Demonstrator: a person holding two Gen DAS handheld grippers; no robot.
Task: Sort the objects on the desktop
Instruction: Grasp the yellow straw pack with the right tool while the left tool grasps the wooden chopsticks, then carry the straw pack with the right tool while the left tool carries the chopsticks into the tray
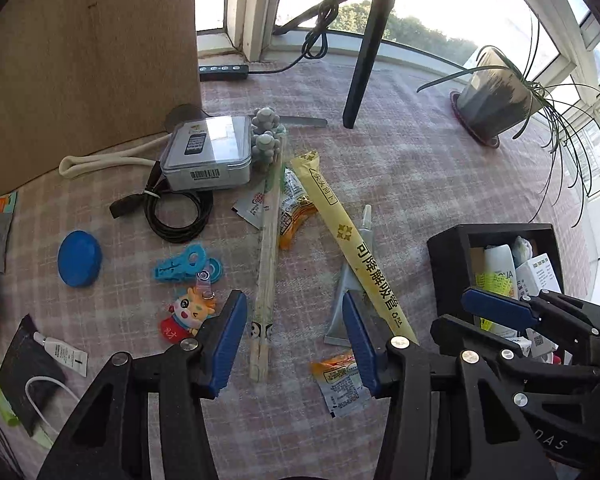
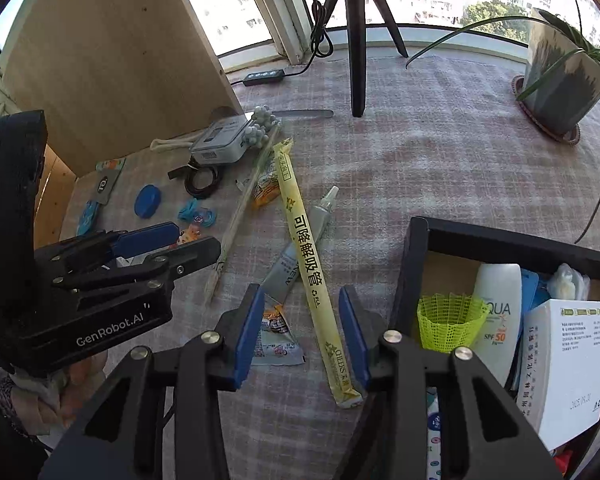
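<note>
A long yellow straw packet lies diagonally on the checked tablecloth, over a grey tube. My left gripper is open and empty, above wrapped chopsticks and an orange sauce sachet. My right gripper is open and empty, its jaws on either side of the yellow packet's near end, with the sachet beside it. A black storage box holds a sunscreen bottle, a yellow-green shuttlecock and a white carton.
Left side: blue cap, blue clip, cartoon keychain, coiled black cable, clear phone box, grey berry sprig. A tripod leg, potted plant and wooden board stand at the back.
</note>
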